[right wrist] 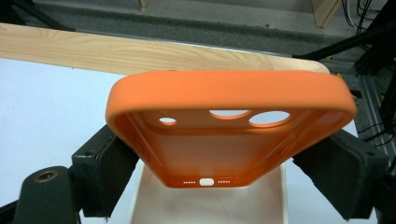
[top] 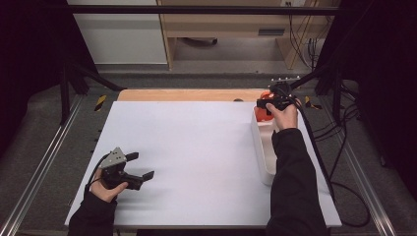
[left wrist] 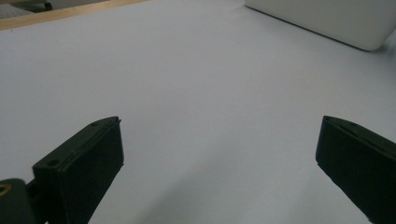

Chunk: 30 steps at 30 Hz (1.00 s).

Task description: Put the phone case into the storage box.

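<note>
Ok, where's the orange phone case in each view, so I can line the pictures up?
High view: the orange phone case is at the far right, in the right gripper, above the far end of the white tray.
Left gripper view: not in it; the white tray's corner sits top right.
Right gripper view: centre frame, clamped between both jaws, the tray below it.
Shared landmark: the white tray.

You find no readable text, label, brand, number or sign on anything in these views. The orange phone case you hold carries no printed mark on its visible inner face, and the white tray wall is plain.
</note>
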Each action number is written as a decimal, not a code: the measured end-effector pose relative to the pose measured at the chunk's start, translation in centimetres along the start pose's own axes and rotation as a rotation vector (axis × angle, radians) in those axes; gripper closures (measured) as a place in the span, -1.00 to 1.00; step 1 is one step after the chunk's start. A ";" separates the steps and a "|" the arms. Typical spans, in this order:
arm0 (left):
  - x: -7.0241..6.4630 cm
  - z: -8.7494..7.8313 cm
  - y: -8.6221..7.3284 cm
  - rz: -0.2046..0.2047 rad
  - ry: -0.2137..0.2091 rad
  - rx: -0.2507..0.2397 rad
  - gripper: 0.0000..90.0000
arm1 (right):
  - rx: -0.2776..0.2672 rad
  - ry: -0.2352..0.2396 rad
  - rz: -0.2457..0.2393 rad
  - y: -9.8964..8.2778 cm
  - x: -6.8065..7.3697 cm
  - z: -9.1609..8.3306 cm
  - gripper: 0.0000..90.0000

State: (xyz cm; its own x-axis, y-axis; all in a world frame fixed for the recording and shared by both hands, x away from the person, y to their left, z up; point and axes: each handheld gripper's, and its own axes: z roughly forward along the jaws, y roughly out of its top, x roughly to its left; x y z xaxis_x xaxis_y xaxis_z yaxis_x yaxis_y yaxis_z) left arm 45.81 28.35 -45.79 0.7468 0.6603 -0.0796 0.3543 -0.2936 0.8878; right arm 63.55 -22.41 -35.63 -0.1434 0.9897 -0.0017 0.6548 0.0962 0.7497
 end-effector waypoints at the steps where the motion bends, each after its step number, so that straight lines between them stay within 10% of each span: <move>1: 0.0 0.0 0.0 0.000 -0.001 0.000 -0.99 | 0.003 -0.003 0.005 0.0 0.0 0.1 -0.66; 30: 0.0 0.1 0.0 0.000 -0.005 0.006 -0.99 | 0.069 -0.051 0.003 -0.7 0.4 3.0 -0.66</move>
State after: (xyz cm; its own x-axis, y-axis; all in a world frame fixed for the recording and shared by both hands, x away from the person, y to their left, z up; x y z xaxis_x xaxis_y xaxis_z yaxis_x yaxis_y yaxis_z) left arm 45.86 28.25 -45.89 0.7495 0.6570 -0.0813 0.3573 -0.2980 0.8852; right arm 65.21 -21.75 -38.15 -0.1045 0.9939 -0.0347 0.7049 0.0986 0.7024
